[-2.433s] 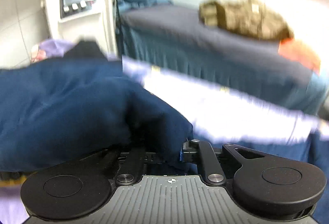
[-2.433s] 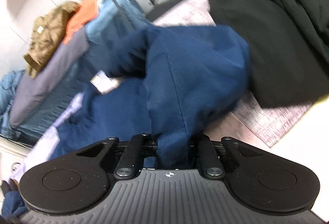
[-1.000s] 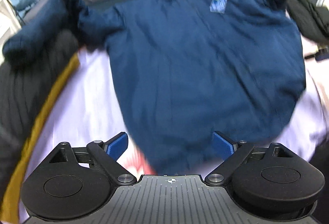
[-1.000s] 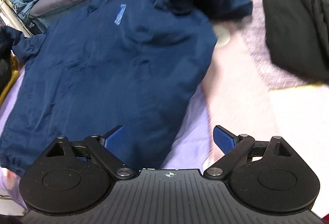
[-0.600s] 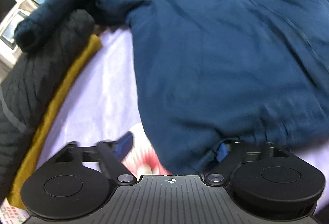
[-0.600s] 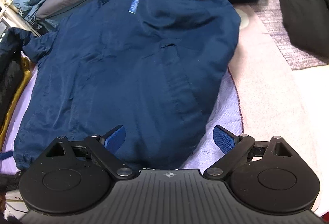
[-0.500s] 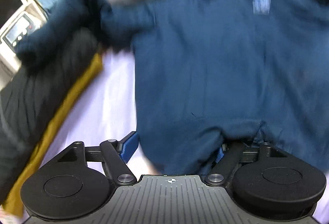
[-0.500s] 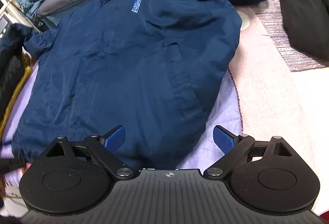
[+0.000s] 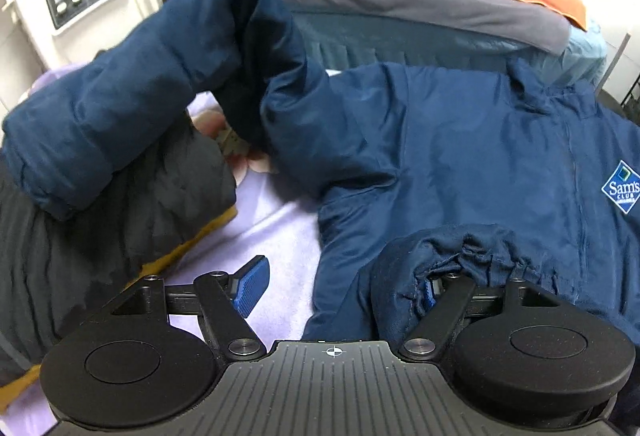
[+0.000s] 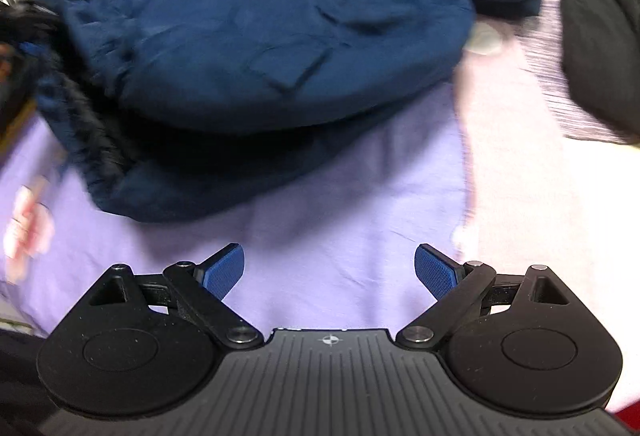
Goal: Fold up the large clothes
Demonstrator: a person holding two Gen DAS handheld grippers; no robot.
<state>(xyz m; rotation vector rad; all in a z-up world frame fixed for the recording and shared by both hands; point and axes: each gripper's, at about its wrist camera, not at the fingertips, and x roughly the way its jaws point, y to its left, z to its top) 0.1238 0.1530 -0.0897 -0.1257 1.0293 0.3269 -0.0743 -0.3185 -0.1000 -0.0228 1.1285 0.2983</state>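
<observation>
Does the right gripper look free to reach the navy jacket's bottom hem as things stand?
Probably yes: the right gripper is open, with only bare purple sheet between it and the navy jacket.

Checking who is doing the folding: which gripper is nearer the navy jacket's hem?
Left. The left gripper has the bunched hem of the navy jacket draped over one finger; the right gripper hangs open over the purple sheet, clear of it.

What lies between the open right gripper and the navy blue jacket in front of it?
Only bare lilac sheet, as the right wrist view shows. The right gripper is open and apart from the navy blue jacket.
</observation>
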